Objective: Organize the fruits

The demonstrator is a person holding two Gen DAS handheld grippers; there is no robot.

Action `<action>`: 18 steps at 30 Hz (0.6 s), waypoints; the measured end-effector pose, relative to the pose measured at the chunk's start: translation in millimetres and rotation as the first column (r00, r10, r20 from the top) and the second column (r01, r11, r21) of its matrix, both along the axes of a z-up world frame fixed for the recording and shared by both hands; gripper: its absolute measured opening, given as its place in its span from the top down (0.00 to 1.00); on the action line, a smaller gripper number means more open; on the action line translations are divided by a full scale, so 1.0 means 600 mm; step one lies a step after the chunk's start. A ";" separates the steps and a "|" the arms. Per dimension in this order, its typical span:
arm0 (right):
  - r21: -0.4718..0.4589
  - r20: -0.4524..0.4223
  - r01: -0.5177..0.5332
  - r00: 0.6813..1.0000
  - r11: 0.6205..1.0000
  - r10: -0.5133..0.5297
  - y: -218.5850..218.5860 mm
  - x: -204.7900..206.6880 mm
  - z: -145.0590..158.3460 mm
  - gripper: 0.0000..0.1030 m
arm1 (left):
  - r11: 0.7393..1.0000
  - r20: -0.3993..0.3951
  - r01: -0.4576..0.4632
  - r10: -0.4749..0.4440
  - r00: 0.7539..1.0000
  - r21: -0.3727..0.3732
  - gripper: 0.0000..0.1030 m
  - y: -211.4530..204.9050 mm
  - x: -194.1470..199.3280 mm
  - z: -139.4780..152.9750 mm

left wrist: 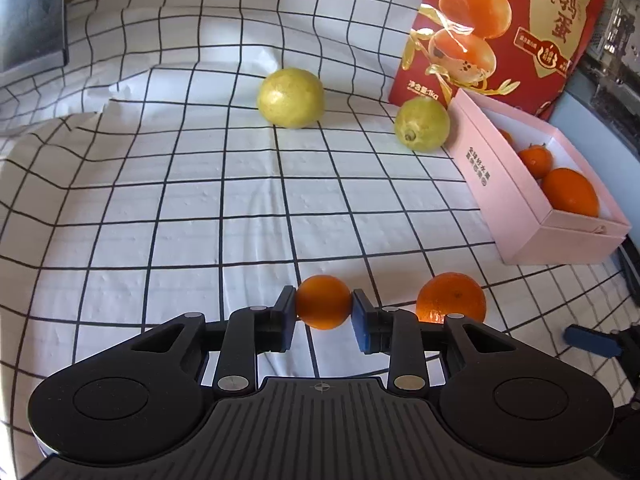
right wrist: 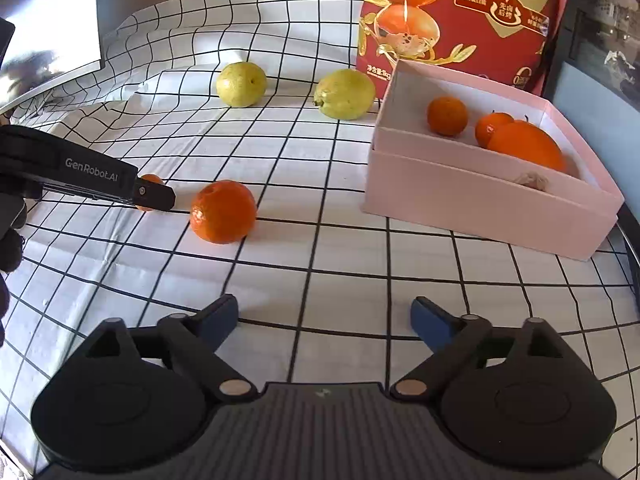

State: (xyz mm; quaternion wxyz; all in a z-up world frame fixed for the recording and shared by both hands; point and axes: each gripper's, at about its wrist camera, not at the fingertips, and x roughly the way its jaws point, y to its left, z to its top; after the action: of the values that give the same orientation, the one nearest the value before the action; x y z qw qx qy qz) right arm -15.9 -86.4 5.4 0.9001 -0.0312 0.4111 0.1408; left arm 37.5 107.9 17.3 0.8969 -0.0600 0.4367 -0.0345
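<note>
The red bag behind the pink box runs off the top edge in both views. In the right wrist view the left hand-held gripper hides most of a small orange — only slivers show. The box's near wall masks its fruit from the left wrist view — partly.

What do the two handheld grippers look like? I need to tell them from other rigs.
Both the left gripper and the right gripper are matte black plastic with round side housings, a ribbed grey centre plate, silver pivot pins and blue pads on the jaws. Seen from the right wrist, the left gripper's side carries white "GenRobot.AI" lettering. No cables show.
</note>
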 end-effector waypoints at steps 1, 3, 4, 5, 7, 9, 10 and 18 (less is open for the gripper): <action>0.000 0.003 -0.008 1.000 1.000 0.008 -0.001 0.000 -0.001 0.05 | 1.000 0.000 -0.002 0.002 1.000 0.016 0.67 -0.004 0.001 0.000; 0.004 0.012 -0.027 1.000 1.000 0.027 -0.006 0.000 -0.003 0.03 | 0.998 -0.003 -0.003 0.004 1.000 0.059 0.66 -0.016 0.004 0.000; 0.007 0.020 -0.037 0.999 0.999 0.037 -0.009 -0.001 -0.005 0.01 | 0.997 -0.006 -0.009 0.010 1.000 0.078 0.66 -0.022 0.005 0.000; 0.011 0.033 -0.049 0.998 0.999 0.049 -0.012 -0.002 -0.008 0.00 | 0.996 -0.008 -0.018 0.019 1.000 0.089 0.66 -0.026 0.006 0.000; 0.013 0.043 -0.070 0.997 0.997 0.069 -0.015 -0.004 -0.009 0.00 | 0.995 -0.005 -0.032 0.032 0.999 0.099 0.66 -0.031 0.005 -0.001; 0.014 0.036 -0.089 0.995 0.996 0.088 -0.018 -0.003 -0.007 0.00 | 0.994 -0.003 -0.037 0.037 0.999 0.106 0.66 -0.034 0.003 -0.001; 0.013 0.028 -0.089 0.996 0.996 0.089 -0.019 -0.003 -0.006 0.00 | 0.994 -0.004 -0.035 0.036 0.999 0.108 0.66 -0.035 0.002 -0.001; -0.002 -0.020 0.008 1.000 1.000 -0.008 -0.013 -0.013 -0.002 0.00 | 0.997 0.014 0.037 -0.038 0.999 0.063 0.63 -0.022 -0.011 0.000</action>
State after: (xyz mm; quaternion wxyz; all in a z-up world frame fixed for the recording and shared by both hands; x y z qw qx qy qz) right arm -23.7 -94.2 3.9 0.8965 -0.0293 0.4203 0.1371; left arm 30.7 94.7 17.4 0.9009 -0.0235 0.4317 -0.0381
